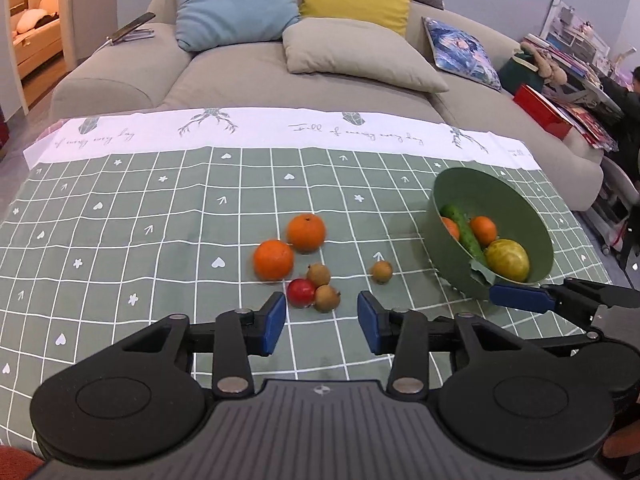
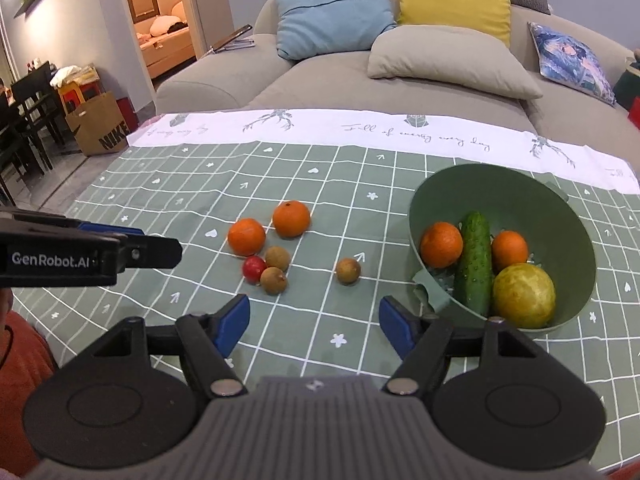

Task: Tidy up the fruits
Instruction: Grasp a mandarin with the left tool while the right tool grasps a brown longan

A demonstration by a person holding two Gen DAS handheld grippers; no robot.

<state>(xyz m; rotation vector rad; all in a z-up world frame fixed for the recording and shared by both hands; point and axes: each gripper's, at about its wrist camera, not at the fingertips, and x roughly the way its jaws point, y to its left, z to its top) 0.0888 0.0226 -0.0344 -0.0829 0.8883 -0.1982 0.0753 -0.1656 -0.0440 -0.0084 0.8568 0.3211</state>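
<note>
Left gripper point(image 1: 322, 322): jaws spread wide, holding nothing, hovering low over the checked tablecloth point(image 1: 120, 240); its opening faces the small fruit cluster, which suggests a pick is being lined up.

Right gripper point(image 2: 315, 326): also spread apart and empty, held just to the near-left of the green bowl point(image 2: 560, 204), probably waiting its turn or ready to steady it.

Just ahead of the left gripper: 1 red fruit point(image 1: 301, 292) and 2 small brown fruits point(image 1: 327, 298) point(image 1: 318, 274) bunched together, seemingly touching.

Slightly right of that cluster: 1 lone brown fruit point(image 1: 381, 271), apart from the rest, an easier grab with room for both fingers.

Beyond the cluster: 2 oranges point(image 1: 273, 260) point(image 1: 306, 232), side by side on the cloth.

Far right of the left gripper: the bowl, already holding 2 oranges point(image 2: 441, 245) point(image 2: 509, 251), a cucumber point(image 2: 474, 264) and a yellow-green round fruit point(image 2: 523, 295).

Progress: judged partway; 6 pieces remain loose on the cloth.

Background: sofa point(image 1: 248, 76) with cushions behind the table.
</note>
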